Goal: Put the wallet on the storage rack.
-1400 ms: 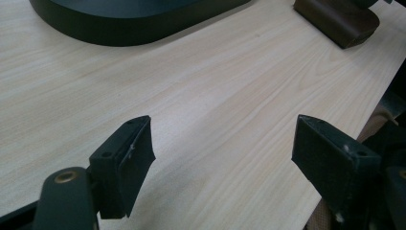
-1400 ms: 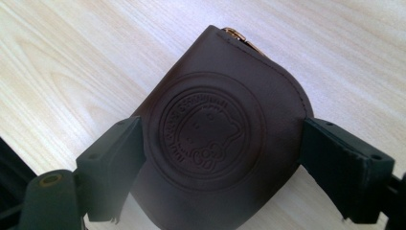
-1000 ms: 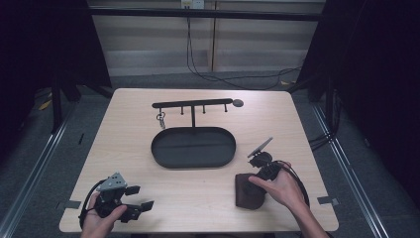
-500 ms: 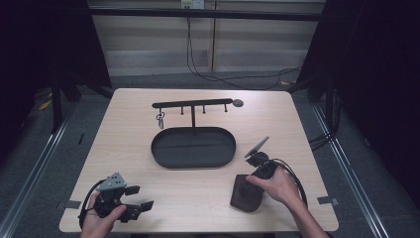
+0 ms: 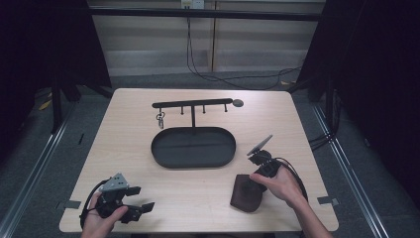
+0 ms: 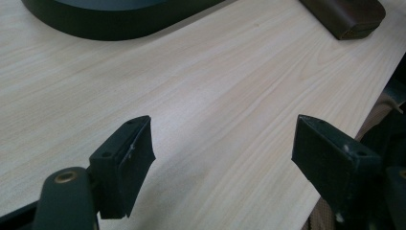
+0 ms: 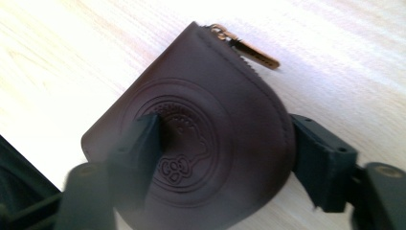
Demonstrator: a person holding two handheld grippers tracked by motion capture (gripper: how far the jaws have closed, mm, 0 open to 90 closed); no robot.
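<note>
A small brown leather pouch (image 5: 246, 194) with a round embossed stamp lies near the table's front right. In the right gripper view the pouch (image 7: 206, 110) shows its brass zipper pull (image 7: 249, 50) at the top. My right gripper (image 5: 252, 183) points down at it, and its jaws have just been closing. In its own view the right gripper (image 7: 225, 143) has one jaw over the stamped face and the other at the rounded edge. I see no firm pinch. My left gripper (image 5: 141, 198) rests open and empty at the front left, also open in its own view (image 6: 222, 143).
A black oval tray (image 5: 193, 163) sits mid-table, its rim (image 6: 105, 28) at the top of the left gripper view. Behind it stands a black peg rack (image 5: 192, 104) with a key ring (image 5: 161, 119) hanging at its left. The table's front edge is close to both hands.
The pouch has shifted and tipped slightly under the right gripper, which has leaned in over it. The left gripper has stayed where it was.
</note>
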